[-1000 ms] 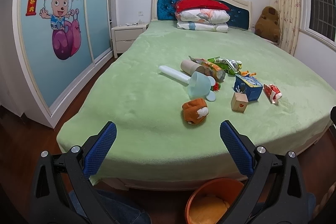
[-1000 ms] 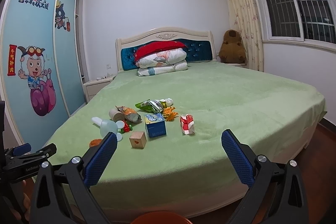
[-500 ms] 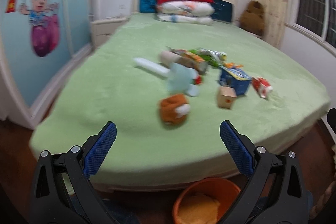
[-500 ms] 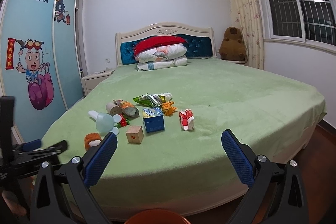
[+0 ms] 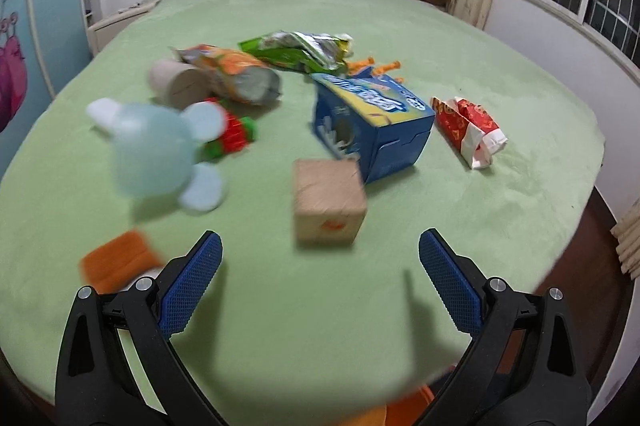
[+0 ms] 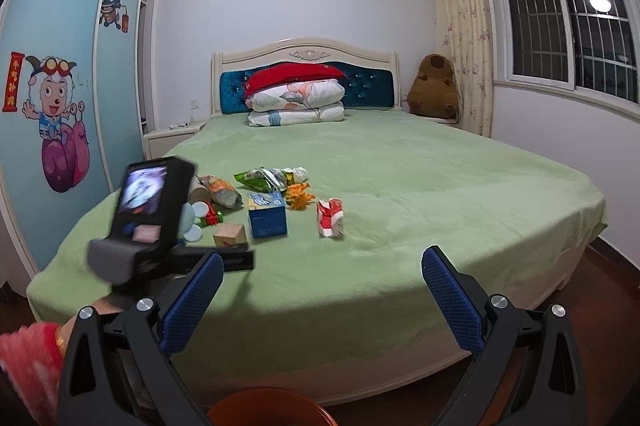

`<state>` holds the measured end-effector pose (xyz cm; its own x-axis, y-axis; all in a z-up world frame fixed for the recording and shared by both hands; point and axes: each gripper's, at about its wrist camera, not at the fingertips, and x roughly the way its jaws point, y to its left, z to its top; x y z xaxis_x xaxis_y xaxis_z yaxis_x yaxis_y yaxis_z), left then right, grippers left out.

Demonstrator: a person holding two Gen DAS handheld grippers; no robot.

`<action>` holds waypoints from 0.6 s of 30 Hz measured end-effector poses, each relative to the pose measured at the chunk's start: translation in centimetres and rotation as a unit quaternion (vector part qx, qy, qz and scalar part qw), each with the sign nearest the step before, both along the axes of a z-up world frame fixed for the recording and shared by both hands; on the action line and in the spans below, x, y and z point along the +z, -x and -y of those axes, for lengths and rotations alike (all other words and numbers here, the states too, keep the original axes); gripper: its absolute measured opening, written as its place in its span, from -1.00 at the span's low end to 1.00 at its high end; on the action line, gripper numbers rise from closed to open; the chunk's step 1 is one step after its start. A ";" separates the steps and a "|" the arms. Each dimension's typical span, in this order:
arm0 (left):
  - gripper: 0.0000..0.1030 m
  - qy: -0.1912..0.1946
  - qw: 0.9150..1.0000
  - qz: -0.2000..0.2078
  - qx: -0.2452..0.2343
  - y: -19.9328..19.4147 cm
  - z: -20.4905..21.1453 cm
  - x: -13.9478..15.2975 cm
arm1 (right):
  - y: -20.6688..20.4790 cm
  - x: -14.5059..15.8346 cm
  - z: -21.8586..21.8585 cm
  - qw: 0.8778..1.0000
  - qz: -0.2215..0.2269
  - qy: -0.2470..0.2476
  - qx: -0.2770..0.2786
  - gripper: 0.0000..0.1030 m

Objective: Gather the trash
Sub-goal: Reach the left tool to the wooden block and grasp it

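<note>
Litter lies on the green bed [image 5: 320, 306]: a green snack bag [image 5: 298, 50], an orange snack bag [image 5: 236, 76], a cardboard roll [image 5: 178, 84], a blue carton [image 5: 370, 120] and a red-and-white wrapper [image 5: 470, 126]. A wooden cube [image 5: 328, 208] sits just ahead of my left gripper [image 5: 320, 266], which hovers open and empty over the bed's near part. My right gripper [image 6: 322, 286] is open and empty, back at the foot of the bed. The same blue carton [image 6: 267, 214] and red-and-white wrapper [image 6: 330, 218] show in the right wrist view.
A pale blue mouse-shaped toy [image 5: 154, 150], a red-green toy [image 5: 234, 134] and an orange plush [image 5: 114, 262] lie at the left. An orange bin [image 6: 266, 408] stands on the floor below the bed's foot. The left gripper's body [image 6: 148, 222] crosses the right wrist view.
My left gripper has moved forward from the foot of the bed to above the mattress, close to the wooden cube. The right gripper has hardly moved.
</note>
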<state>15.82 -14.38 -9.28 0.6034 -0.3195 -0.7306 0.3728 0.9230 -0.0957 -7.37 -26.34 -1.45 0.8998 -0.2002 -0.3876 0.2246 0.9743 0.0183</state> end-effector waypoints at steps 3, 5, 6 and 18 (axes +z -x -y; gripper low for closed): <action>0.84 -0.009 1.000 -0.004 0.005 -1.4 1.3 -0.5 | 0.1 -0.2 0.7 1.000 -0.003 -0.005 -0.003 0.90; 0.77 -0.014 1.000 -0.006 0.004 -2.1 1.7 -0.7 | 0.2 -0.5 1.0 1.000 -0.004 -0.004 -0.006 0.90; 0.45 -0.018 1.000 -0.007 0.003 -2.1 1.9 -0.8 | 0.2 -0.7 1.3 1.000 -0.005 -0.004 -0.008 0.90; -0.33 0.012 1.000 -0.016 -0.013 -1.3 0.3 -0.3 | -1.8 -2.0 4.0 0.998 -0.035 -0.048 -0.021 0.90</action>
<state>17.16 -14.65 -9.55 0.5710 -0.3531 -0.7412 0.3937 0.9100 -0.1303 -5.52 -30.32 -3.46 0.8619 -0.1954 -0.4679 0.2687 0.9586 0.0947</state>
